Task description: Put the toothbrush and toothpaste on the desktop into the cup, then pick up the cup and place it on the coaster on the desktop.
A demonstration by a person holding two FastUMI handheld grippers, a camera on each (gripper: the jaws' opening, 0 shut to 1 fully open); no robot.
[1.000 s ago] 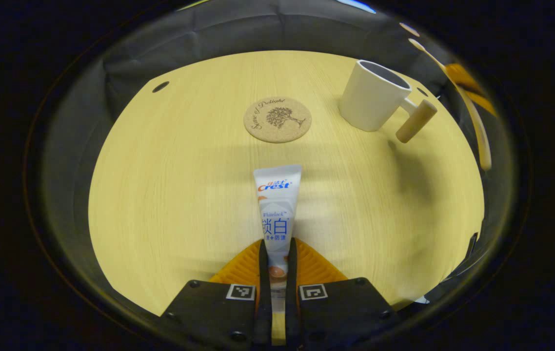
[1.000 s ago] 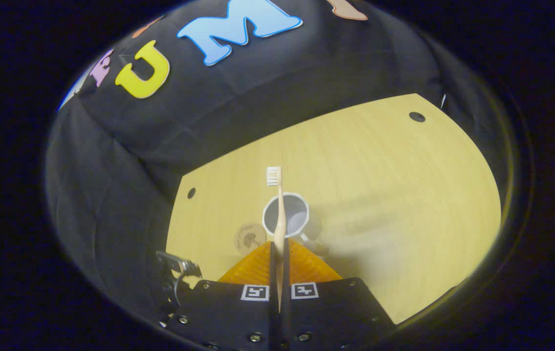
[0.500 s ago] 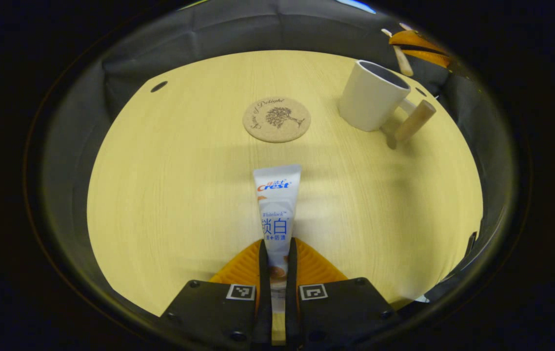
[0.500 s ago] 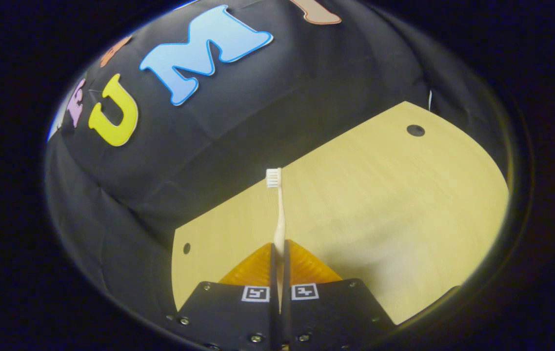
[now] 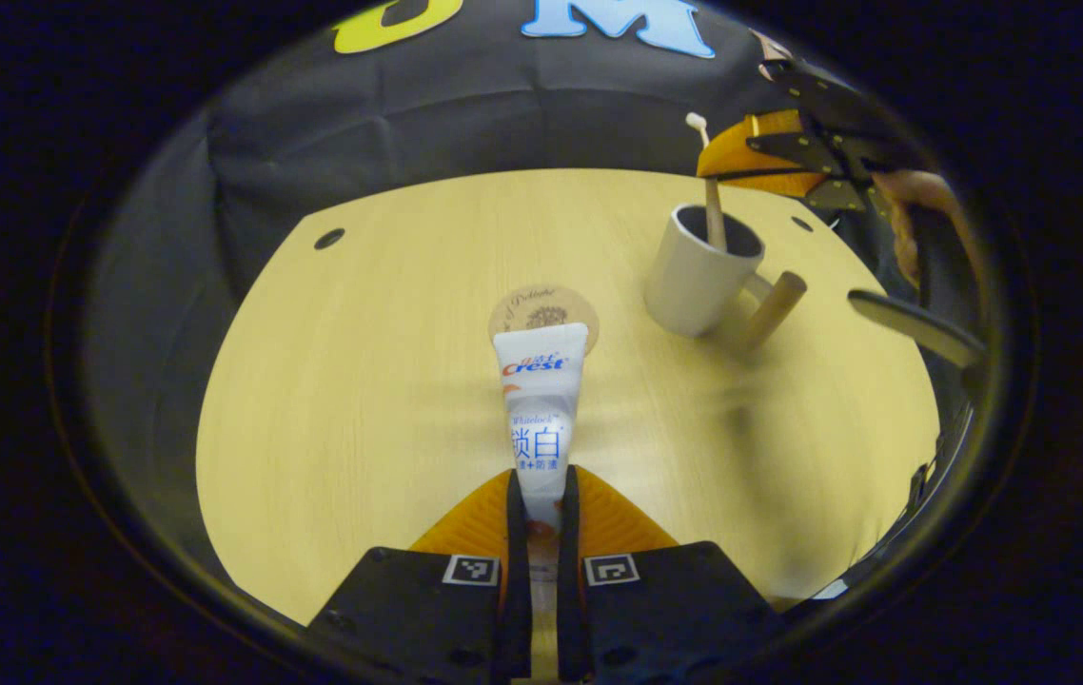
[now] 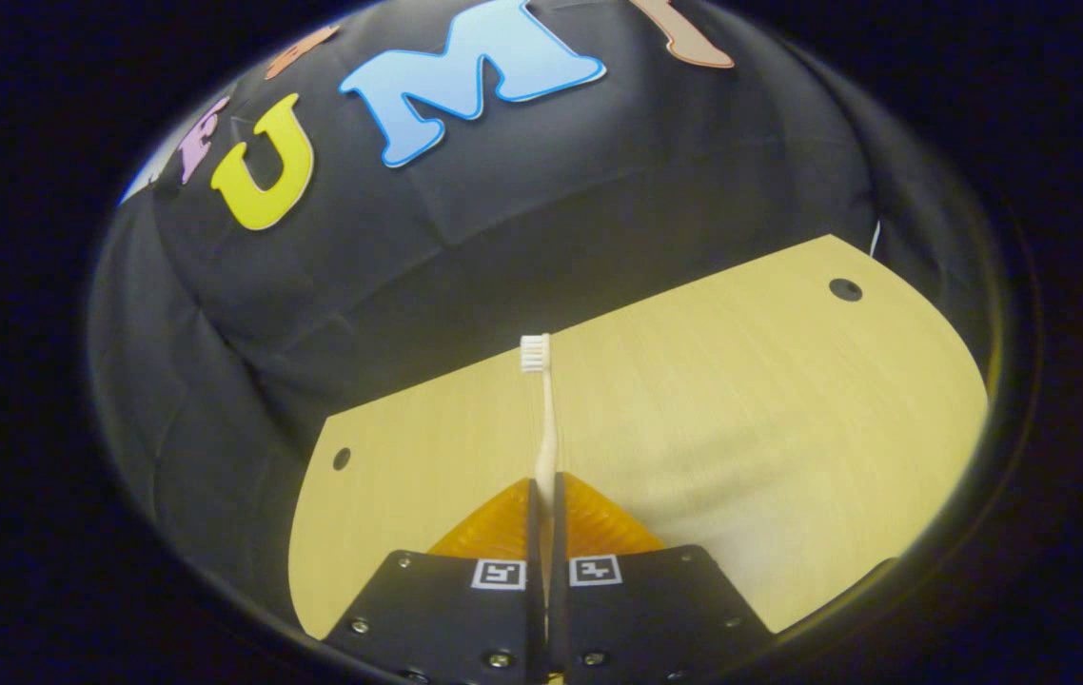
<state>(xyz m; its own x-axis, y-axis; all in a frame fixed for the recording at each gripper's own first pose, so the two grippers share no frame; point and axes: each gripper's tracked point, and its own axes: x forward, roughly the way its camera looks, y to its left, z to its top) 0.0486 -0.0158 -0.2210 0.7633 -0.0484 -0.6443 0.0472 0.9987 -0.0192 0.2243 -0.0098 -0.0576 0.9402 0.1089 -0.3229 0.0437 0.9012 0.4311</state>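
In the left gripper view, the left gripper (image 5: pixel 538 495) hangs level above the desktop (image 5: pixel 361 381), fingers pinching one toothpaste (image 5: pixel 540 409) tube that points to 12 o'clock over one coaster (image 5: pixel 515 309). At 2 o'clock, the right gripper (image 5: pixel 741 157) holds one toothbrush (image 5: pixel 713 214) with its lower end inside one cup (image 5: pixel 699 271).

In the right gripper view, its fingers clamp the toothbrush (image 6: pixel 544 419), bristles toward 12 o'clock.

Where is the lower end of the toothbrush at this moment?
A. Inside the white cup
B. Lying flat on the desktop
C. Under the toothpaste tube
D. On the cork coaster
A: in the left gripper view the toothbrush, held by the right tongs, dips into the white cup.
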